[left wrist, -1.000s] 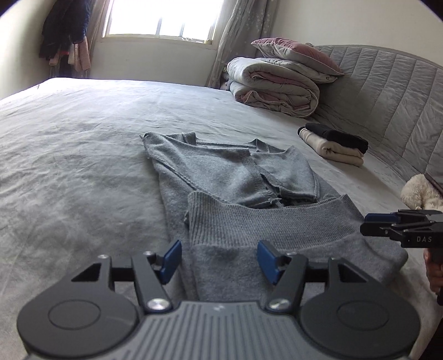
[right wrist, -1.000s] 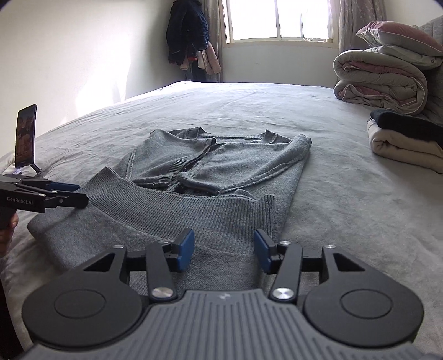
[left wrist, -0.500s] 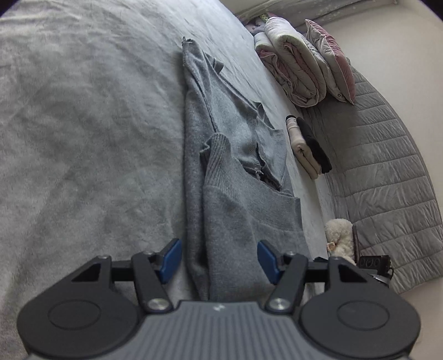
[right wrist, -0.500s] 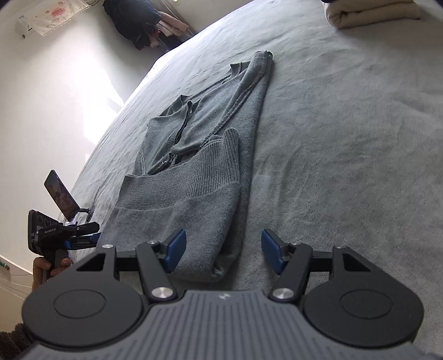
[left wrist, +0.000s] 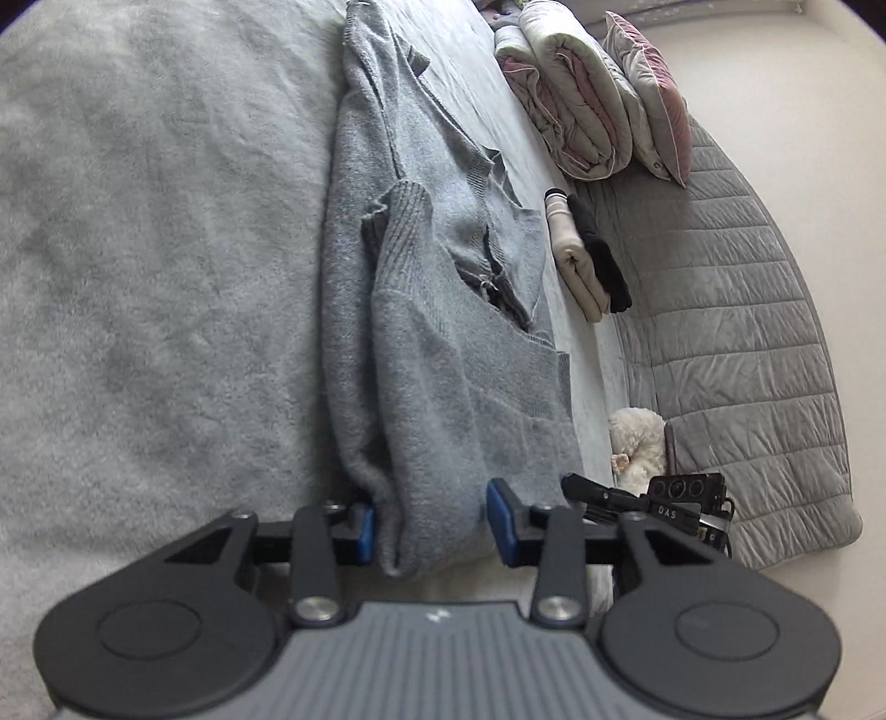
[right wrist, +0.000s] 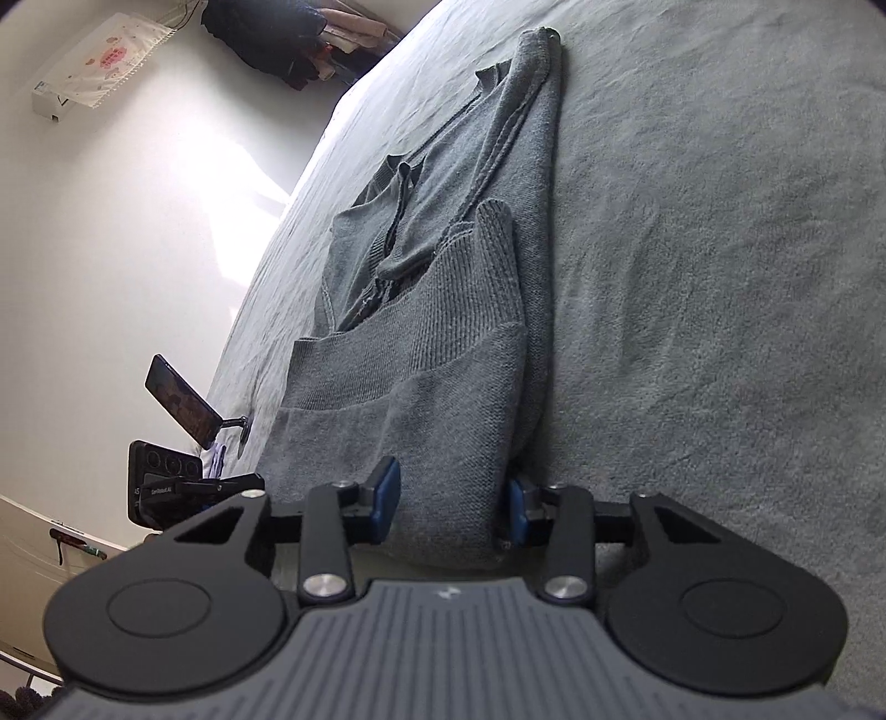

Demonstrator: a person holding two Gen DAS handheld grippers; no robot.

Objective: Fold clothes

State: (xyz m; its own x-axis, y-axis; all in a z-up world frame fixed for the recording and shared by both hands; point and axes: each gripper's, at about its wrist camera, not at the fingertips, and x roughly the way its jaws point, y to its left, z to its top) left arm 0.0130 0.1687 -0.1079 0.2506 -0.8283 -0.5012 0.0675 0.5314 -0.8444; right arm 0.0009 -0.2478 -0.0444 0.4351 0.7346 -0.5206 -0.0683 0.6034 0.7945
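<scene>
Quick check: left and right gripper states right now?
Left gripper: open, jaws straddling the grey sweater edge.
Right gripper: open, straddling the sweater's other corner.

The near fold of the grey sweater (left wrist: 421, 421) goes down behind the body of the left tool (left wrist: 429, 526), so whether the blue pads touch the cloth cannot be told. It is the same at the right tool (right wrist: 449, 501), whose right pad is half covered by the knit. The far collar is cut by the top edge. The phone (right wrist: 180, 410) screen is too dark and small to read. The hanging clothes (right wrist: 288, 33) are cut off.
</scene>
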